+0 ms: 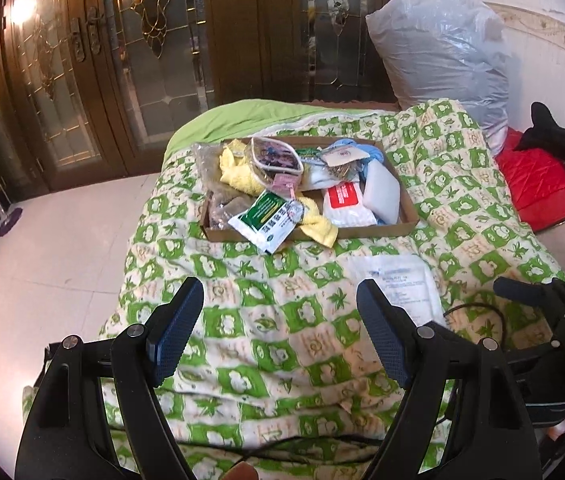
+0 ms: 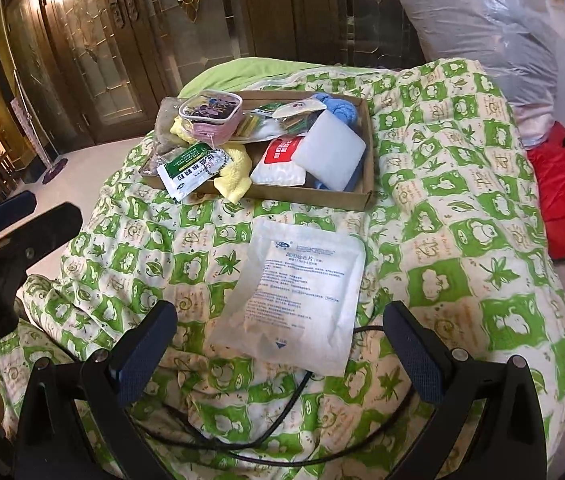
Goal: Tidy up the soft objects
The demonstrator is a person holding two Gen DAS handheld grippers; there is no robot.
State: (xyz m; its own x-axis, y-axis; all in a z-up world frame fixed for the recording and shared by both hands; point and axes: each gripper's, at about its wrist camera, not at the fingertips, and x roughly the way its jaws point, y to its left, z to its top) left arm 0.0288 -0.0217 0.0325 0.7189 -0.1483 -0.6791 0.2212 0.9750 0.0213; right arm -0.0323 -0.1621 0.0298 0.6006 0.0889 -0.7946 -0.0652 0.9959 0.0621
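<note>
Both tools gape wide and grip nothing: the left tool (image 1: pixel 278 320) hovers over the green-and-white quilt (image 1: pixel 282 344), the right tool (image 2: pixel 282 344) just before a flat white pouch (image 2: pixel 298 296). This pouch lies on the quilt, blue Chinese print too small to read, long axis running away from the camera. Beyond it sits a cardboard tray (image 2: pixel 314 197) holding a yellow cloth (image 2: pixel 236 178), a green-and-white sachet (image 2: pixel 186 170), a red-labelled packet (image 2: pixel 278 160) and a white pad (image 2: pixel 332 152).

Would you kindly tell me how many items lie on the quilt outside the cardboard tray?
1: a flat white packet lies on the quilt just before the cardboard tray, between the open right gripper's fingers.
</note>
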